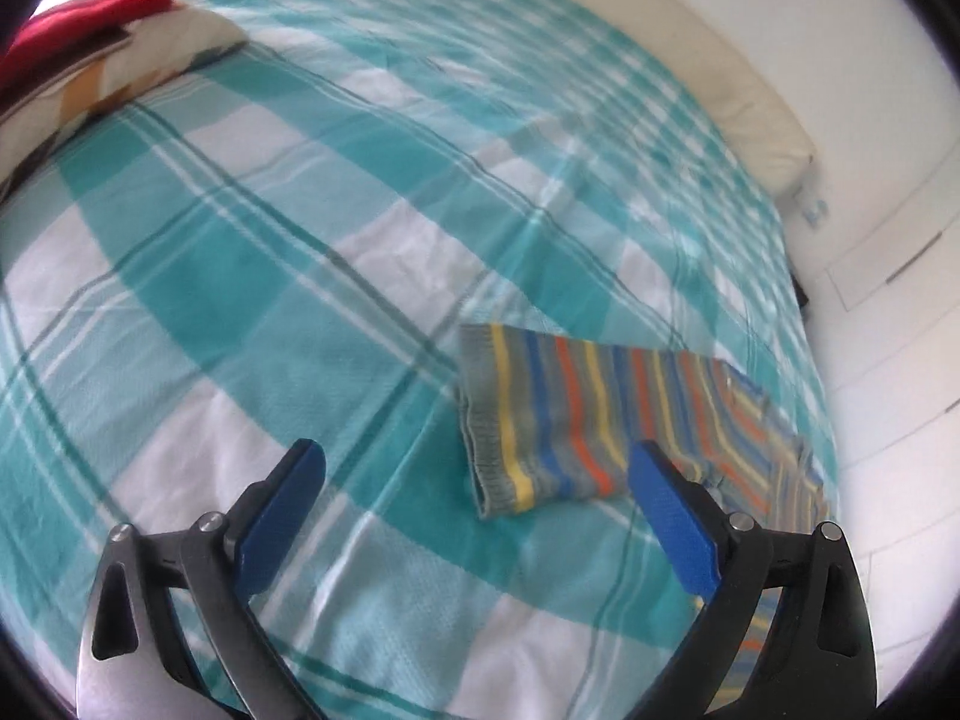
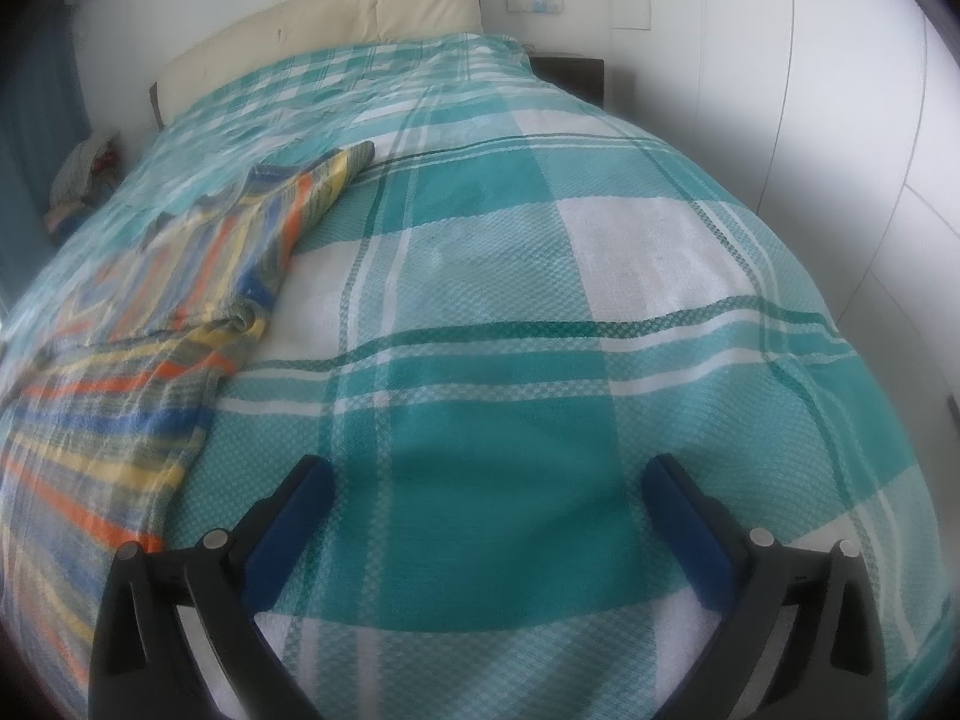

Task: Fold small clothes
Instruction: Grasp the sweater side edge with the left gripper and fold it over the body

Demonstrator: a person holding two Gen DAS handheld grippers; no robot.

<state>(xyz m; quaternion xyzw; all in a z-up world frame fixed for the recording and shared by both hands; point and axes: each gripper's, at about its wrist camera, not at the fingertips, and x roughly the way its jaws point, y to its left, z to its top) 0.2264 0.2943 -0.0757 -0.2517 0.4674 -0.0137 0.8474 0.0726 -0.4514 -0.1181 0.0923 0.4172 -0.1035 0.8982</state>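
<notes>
While no writing or label can be read anywhere, the left wrist view is full of texture: a woven bedspread (image 1: 252,252) in teal and white checks with thin dark green lines covers the bed, its surface slightly creased. On it lies the striped garment (image 1: 558,414), a soft knit in grey with yellow, blue and orange stripes, one sleeve folded flat with a ribbed cuff pointing away from the bed's near edge. The left gripper (image 1: 474,480) hangs just above the bedspread with its jaws spread wide and nothing between them; its fingers are black with flat blue pads (image 1: 279,516), and the right-hand pad overlaps the garment's lower edge in the picture, though contact cannot be told. Far from the garment, at the bedspread's upper left corner, sits a patterned pillow (image 1: 144,54) with a red cloth (image 1: 78,18) on top. A cream padded headboard (image 1: 690,54) runs along the far side.

From the right wrist view, the same garment (image 2: 180,276) lies at the left of the bedspread (image 2: 540,324), whose waffle weave shows clearly. Its folded part rests on the wider striped body. The right gripper (image 2: 486,486) is likewise spread and empty, over bare bedspread to the right of the garment. The headboard (image 2: 336,18) stands beyond.
</notes>
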